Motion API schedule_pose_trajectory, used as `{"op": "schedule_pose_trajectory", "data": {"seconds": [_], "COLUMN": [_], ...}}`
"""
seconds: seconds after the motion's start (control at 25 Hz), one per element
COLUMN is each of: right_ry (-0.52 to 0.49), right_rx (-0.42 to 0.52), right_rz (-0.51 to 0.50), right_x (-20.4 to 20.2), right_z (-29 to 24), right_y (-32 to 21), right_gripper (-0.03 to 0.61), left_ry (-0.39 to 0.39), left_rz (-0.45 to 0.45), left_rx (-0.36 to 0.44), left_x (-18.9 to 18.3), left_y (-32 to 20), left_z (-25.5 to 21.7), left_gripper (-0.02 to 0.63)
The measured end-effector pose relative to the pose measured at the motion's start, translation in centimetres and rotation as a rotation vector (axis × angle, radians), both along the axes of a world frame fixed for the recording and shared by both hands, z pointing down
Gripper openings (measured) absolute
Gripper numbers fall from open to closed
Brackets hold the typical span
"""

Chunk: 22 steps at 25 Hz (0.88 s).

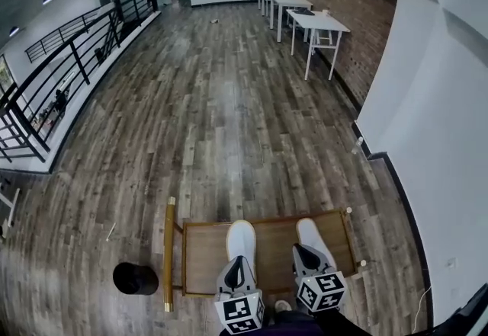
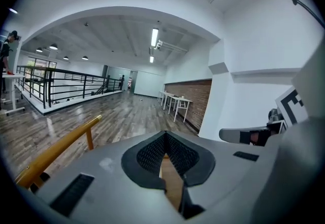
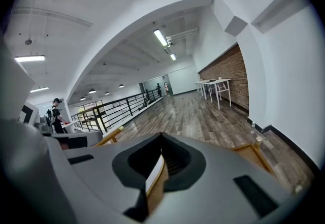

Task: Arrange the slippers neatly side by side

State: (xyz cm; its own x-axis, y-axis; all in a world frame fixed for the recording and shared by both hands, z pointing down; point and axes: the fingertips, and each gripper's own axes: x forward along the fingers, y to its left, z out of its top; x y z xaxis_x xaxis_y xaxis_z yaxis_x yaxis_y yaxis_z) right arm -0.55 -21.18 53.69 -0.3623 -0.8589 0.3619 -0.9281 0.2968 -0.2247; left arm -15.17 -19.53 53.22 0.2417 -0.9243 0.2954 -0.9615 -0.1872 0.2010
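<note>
**Both grippers at the slipper heels**

Two white slippers lie side by side, toes forward, on the low wooden counter (image 1: 204,252). The left gripper (image 1: 238,266) has its jaws nipped narrow on the left slipper (image 1: 242,237) at the heel. The right gripper (image 1: 305,253) likewise pinches the right slipper (image 1: 311,232), whose white edge shows between its jaws.

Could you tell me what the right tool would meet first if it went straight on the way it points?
The right tool is shut on the white slipper, which lies straight ahead of it; beyond that, probably the far rail of the wooden tray.
</note>
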Motion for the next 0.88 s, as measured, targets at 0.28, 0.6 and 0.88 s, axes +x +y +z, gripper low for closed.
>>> {"op": "schedule_pose_trajectory", "data": {"seconds": [0.28, 0.6, 0.88], "right_ry": [0.014, 0.018, 0.013], "right_rx": [-0.012, -0.001, 0.019], "right_rz": [0.09, 0.08, 0.06], "right_x": [0.5, 0.8, 1.5], "right_z": [0.7, -0.4, -1.1], "right_y": [1.0, 0.6, -0.3], "right_gripper": [-0.002, -0.002, -0.002], "left_ry": [0.008, 0.011, -0.004], "left_rz": [0.095, 0.112, 0.12], "left_rx": [-0.004, -0.001, 0.013], "left_x": [0.4, 1.4, 2.7], "left_y": [-0.6, -0.8, -0.8], "left_z": [0.7, -0.1, -0.8], "left_gripper": [0.0, 0.0, 0.0]}}
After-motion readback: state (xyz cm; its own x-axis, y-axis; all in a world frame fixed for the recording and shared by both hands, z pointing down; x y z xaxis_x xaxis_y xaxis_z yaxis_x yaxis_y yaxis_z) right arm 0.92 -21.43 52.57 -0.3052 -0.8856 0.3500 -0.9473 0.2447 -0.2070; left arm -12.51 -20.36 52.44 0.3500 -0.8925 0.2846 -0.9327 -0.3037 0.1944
